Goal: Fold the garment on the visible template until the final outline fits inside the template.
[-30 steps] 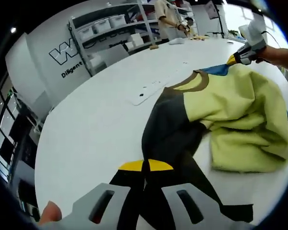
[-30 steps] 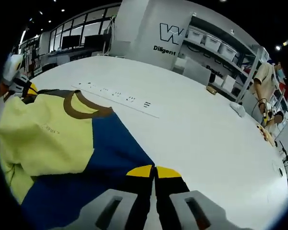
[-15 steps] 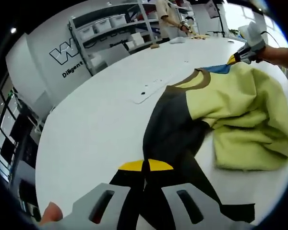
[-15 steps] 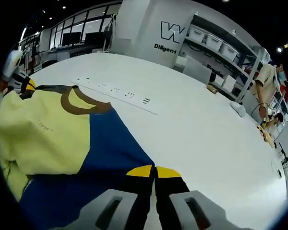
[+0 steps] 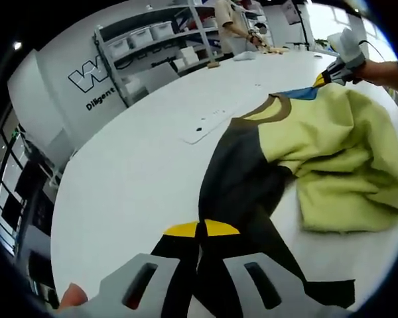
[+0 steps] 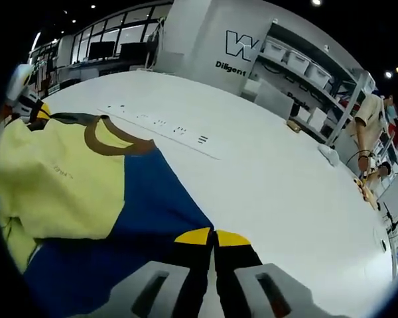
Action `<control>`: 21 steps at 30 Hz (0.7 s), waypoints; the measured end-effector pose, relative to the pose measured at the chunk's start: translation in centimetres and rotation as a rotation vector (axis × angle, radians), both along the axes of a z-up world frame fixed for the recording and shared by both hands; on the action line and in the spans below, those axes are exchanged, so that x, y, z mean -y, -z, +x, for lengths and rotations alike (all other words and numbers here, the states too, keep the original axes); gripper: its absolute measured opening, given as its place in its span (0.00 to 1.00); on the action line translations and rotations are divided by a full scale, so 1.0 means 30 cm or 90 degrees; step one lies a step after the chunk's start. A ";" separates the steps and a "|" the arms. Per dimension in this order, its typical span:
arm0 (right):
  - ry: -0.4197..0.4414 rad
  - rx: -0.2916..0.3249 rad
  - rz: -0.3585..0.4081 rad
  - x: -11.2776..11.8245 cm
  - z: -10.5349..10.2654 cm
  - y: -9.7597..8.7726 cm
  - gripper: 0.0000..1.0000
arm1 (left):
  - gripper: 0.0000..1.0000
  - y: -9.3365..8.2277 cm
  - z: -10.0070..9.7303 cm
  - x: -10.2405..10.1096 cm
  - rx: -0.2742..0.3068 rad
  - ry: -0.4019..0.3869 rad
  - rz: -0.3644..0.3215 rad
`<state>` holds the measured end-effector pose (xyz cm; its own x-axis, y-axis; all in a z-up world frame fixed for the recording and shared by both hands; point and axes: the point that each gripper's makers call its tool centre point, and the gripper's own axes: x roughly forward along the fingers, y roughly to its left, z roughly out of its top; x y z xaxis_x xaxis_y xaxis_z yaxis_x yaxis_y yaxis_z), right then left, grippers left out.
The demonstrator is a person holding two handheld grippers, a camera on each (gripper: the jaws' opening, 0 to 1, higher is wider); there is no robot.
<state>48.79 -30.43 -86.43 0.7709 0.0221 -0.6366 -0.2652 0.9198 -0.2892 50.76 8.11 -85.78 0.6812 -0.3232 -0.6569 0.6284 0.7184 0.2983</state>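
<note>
In the left gripper view the left gripper (image 5: 200, 232) has its yellow-tipped fingers (image 5: 180, 230) pressed together on the dark sleeve of the garment (image 5: 322, 149), low over the white table (image 5: 132, 172). In the right gripper view the right gripper (image 6: 212, 236) is clamped the same way on the blue sleeve. The garment — yellow-green body, brown collar — lies bunched on the table between the two grippers. The template (image 6: 166, 129), a white sheet with small marks, lies just beyond the collar.
</note>
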 end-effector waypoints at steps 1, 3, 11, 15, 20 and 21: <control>0.000 0.000 -0.001 0.000 -0.001 -0.001 0.00 | 0.00 0.000 0.000 0.000 0.000 0.000 0.000; 0.004 0.003 0.000 0.006 0.003 0.000 0.01 | 0.00 0.000 -0.001 -0.001 -0.001 -0.005 -0.004; 0.018 0.009 0.027 0.016 -0.002 -0.014 0.09 | 0.10 -0.019 0.012 -0.004 0.003 -0.034 -0.029; 0.024 0.028 0.041 0.014 0.007 -0.050 0.09 | 0.12 -0.039 0.011 0.002 0.006 -0.041 -0.045; 0.021 0.033 0.040 0.005 0.004 -0.063 0.08 | 0.13 -0.061 0.013 0.007 0.013 -0.044 -0.053; 0.021 0.030 0.042 0.001 -0.003 -0.065 0.08 | 0.14 -0.066 0.013 0.007 0.014 -0.045 -0.052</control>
